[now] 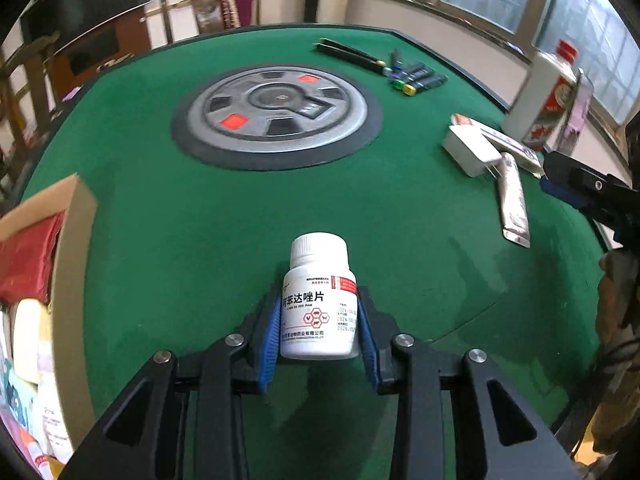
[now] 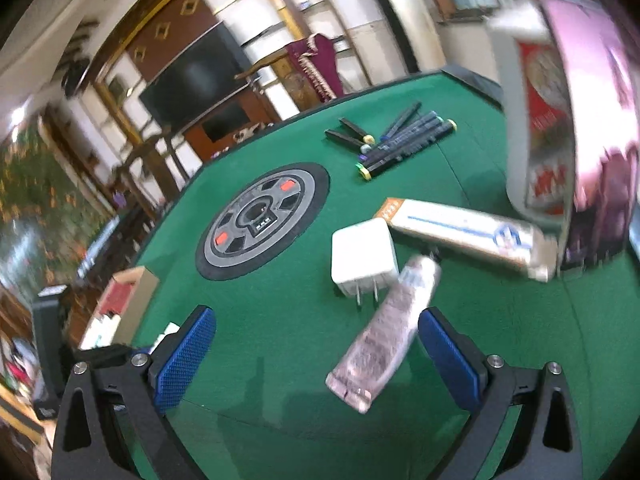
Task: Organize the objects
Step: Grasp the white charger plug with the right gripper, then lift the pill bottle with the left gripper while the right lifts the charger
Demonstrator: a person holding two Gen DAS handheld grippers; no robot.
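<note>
My left gripper (image 1: pixel 319 312) is shut on a white pill bottle (image 1: pixel 319 300) with a red-and-black label, held upright above the green table (image 1: pixel 200 240). A cardboard box (image 1: pixel 70 248) with packets inside lies at the left edge of the left wrist view. My right gripper (image 2: pixel 316 336) stands open over the table, its blue pads wide apart. A crinkled tube (image 2: pixel 384 332) lies between and just ahead of its fingers, beside a white charger plug (image 2: pixel 362 256) and a long white carton (image 2: pixel 464 232). That gripper also shows in the left wrist view at the right edge (image 1: pixel 576 192).
A round grey hub (image 1: pixel 276 110) sits in the table's middle. Several dark markers (image 2: pixel 400 140) lie at the far side. A tall white bottle with a red cap (image 1: pixel 540 96) and a pink box (image 2: pixel 592 120) stand at the right. Chairs and a television ring the table.
</note>
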